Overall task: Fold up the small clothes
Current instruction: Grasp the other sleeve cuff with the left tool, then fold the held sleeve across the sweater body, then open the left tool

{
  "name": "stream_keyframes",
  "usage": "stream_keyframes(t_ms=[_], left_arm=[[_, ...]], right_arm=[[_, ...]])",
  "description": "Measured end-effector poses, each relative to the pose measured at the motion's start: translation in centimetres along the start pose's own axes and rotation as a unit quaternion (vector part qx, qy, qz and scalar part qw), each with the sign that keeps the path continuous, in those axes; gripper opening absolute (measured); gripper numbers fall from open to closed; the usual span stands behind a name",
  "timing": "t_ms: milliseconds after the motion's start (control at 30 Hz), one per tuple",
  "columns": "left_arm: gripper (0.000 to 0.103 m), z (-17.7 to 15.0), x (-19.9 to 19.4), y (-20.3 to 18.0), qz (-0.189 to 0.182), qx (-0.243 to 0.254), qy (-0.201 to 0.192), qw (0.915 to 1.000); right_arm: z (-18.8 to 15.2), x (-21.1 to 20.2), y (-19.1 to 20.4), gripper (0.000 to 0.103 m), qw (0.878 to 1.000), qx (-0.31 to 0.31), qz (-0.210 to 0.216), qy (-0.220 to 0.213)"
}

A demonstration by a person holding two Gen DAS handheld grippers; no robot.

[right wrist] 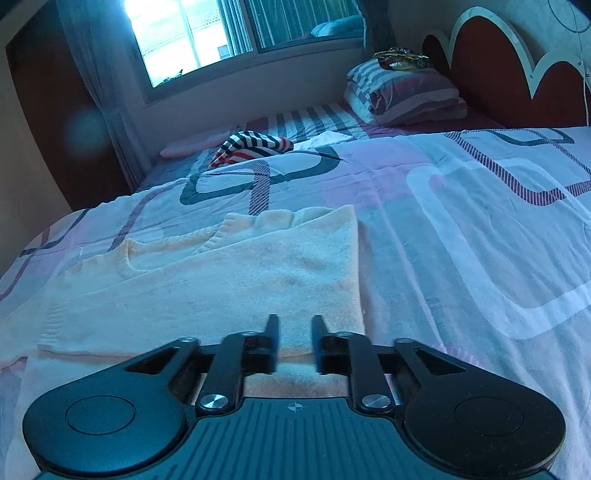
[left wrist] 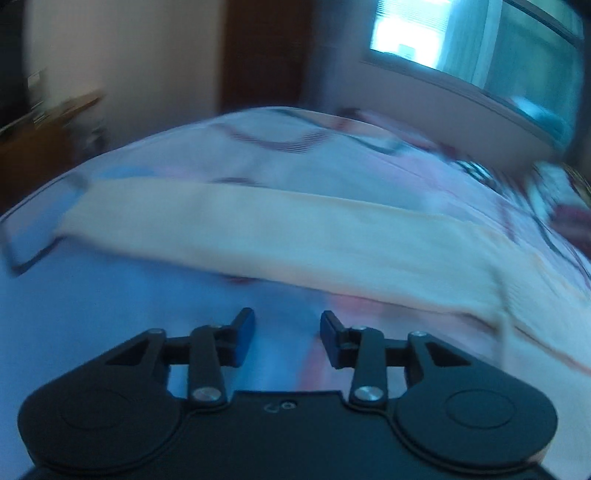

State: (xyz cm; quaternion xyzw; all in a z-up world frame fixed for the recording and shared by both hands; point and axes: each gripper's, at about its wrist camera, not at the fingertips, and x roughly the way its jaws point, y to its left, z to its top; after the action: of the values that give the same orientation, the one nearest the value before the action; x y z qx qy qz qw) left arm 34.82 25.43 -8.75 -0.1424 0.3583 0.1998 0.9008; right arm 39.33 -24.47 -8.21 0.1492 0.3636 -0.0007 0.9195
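A cream knit sweater (right wrist: 221, 280) lies flat on the bed, partly folded, its neckline toward the window. My right gripper (right wrist: 294, 328) is open and empty, low over the sweater's near edge. In the blurred left wrist view the sweater (left wrist: 295, 236) stretches across the bed ahead of my left gripper (left wrist: 287, 325), which is open, empty and over bare bedspread short of the sweater's edge.
The bedspread (right wrist: 461, 229) is white and pink with dark loop patterns. A striped garment (right wrist: 255, 146) lies near the window side. Folded striped bedding (right wrist: 402, 92) is stacked by the red headboard (right wrist: 491, 70). A window (right wrist: 229, 33) is behind.
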Motion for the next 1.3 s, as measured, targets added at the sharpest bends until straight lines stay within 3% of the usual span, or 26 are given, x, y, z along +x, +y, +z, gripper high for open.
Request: stream_keyframes(t_ms=[33,133,333,500,667,767,833,867,967,1067,1200,1300], left_arm=[[0.037,0.2,-0.1,1.6,0.012,-0.026,-0.004,0.9996],[0.035,1.1,-0.2,5.9,0.02,-0.106,-0.017,0.9941],[0.032,2.5,1.5,10.4,-0.012,-0.227,-0.032,0.9733],[0.032,3.1,2.4,11.9,-0.029,-0.261,-0.042,0.9639],[0.018,3.2,3.0,13.1,-0.032,-0.296,-0.046,0.9536],[0.014,3.9,3.3,13.0,-0.022,-0.284,-0.049,0.9575],[0.002,4.4,3.7,13.2,-0.023,-0.286,-0.05,0.9568],[0.002,4.6,3.7,13.3,-0.021,-0.288,-0.056,0.9557],[0.002,5.2,3.0,12.3,-0.021,-0.28,-0.101,0.9545],[0.002,6.4,2.5,9.6,-0.027,-0.225,-0.112,0.9676],[0.002,7.5,1.8,2.9,-0.088,-0.118,-0.105,0.9834],[0.002,7.2,1.3,-3.8,-0.141,-0.043,-0.092,0.9849]], right_arm=[[0.0,0.0,0.4,0.051,1.0,-0.003,0.001,-0.003],[-0.1,0.6,1.7,0.051,1.0,-0.004,0.013,0.001],[-0.1,1.0,3.4,0.051,1.0,-0.002,0.013,-0.001],[0.0,1.2,3.9,0.051,1.0,-0.001,-0.001,0.0],[0.0,1.1,3.7,0.051,1.0,0.002,-0.015,-0.002],[0.1,1.0,3.8,0.051,1.0,0.006,-0.02,-0.003],[0.2,0.9,3.8,0.051,1.0,0.007,-0.024,-0.002],[0.2,0.8,3.8,0.051,1.0,0.009,-0.026,-0.003],[0.5,0.2,3.7,0.051,0.999,0.013,-0.028,-0.011],[0.9,-0.3,3.2,0.051,0.999,0.016,-0.029,-0.015],[1.1,-0.7,2.0,0.051,0.999,0.027,-0.031,-0.018],[1.1,-1.0,1.1,0.051,0.999,0.037,-0.026,-0.02]])
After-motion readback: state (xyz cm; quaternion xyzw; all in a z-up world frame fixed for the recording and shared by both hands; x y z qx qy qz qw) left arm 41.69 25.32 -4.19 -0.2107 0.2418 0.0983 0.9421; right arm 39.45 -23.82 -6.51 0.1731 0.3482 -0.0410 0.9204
